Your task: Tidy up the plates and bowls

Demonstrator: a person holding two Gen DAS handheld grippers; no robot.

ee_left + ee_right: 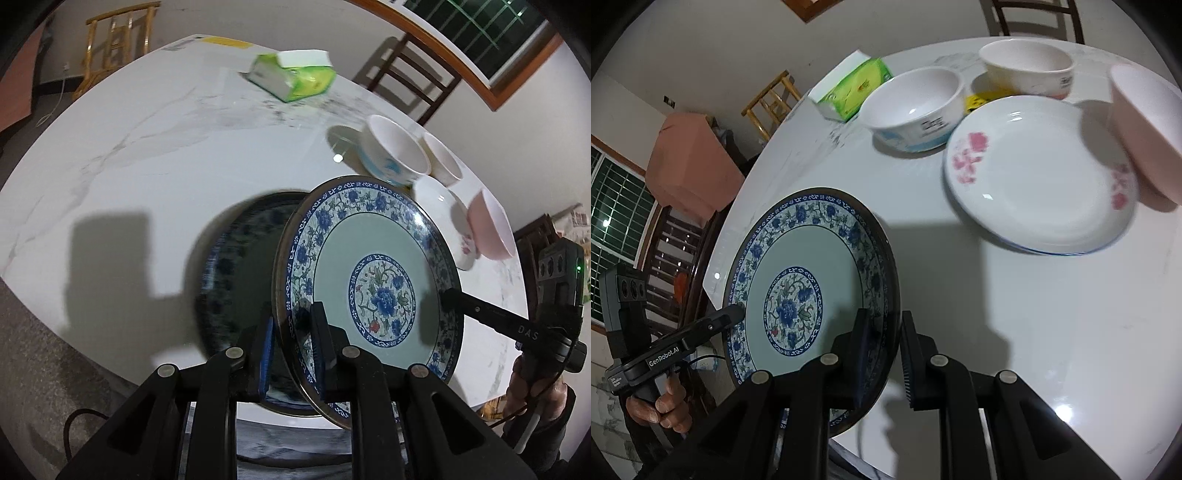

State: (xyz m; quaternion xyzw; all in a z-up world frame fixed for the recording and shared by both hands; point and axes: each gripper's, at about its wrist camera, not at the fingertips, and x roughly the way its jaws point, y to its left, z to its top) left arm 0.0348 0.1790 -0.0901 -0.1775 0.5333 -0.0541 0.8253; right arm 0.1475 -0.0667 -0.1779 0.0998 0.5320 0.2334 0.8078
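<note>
A blue plate point(373, 284) is held tilted above the counter point(147, 166), gripped on opposite sides of its rim by two claws. The left claw point(291, 350) is closed narrow on the near rim, one pad on the face and one on the underside; the right claw point(882, 354) pinches the other edge the same way. The plate looks like glazed ceramic: probably stiff, fairly heavy, slick and breakable, so a thin rim grip seems likely to slip unless both sides stay level and firm. The raised rim is the only real place to take hold. It has a pale green centre with a blue flower medallion and a wide border of blue blossoms on white, edged in a dark line. In the left view its dark reflection lies on the shiny counter beneath it. Further off stand a white plate point(1038, 177) with pink flowers, two white bowls point(916, 107) and a pink bowl point(1145, 133), with a green tissue pack point(853, 88) beyond.
</note>
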